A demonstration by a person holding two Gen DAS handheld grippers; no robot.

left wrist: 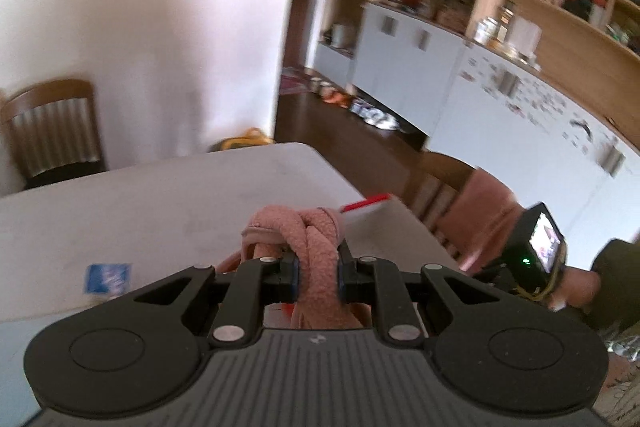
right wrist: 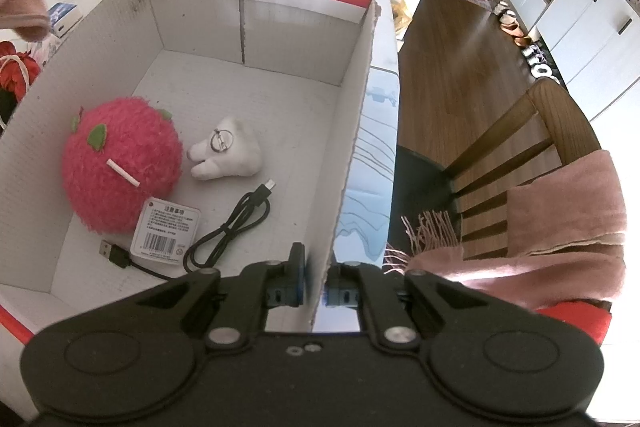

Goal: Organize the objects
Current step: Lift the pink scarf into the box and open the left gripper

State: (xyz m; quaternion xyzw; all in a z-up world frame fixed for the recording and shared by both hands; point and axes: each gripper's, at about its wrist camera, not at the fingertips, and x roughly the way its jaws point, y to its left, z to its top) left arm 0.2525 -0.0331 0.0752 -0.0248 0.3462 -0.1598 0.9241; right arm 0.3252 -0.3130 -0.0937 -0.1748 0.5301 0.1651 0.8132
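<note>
Left wrist view looked forward across the table (left wrist: 160, 211) toward the cabinets. Right wrist view looked steeply down, close, into the box (right wrist: 352, 115). Both caught that red-edged box (left wrist: 366, 205).

Pink cloth (left wrist: 316, 259), red-rimmed white box (right wrist: 256, 27)

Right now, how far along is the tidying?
Done: the red plush ball, white plush and black cable lie in the box. In hand: the left tongs grip a pink fleece item; the right tongs pinch the box wall. Left: boxing it.
</note>
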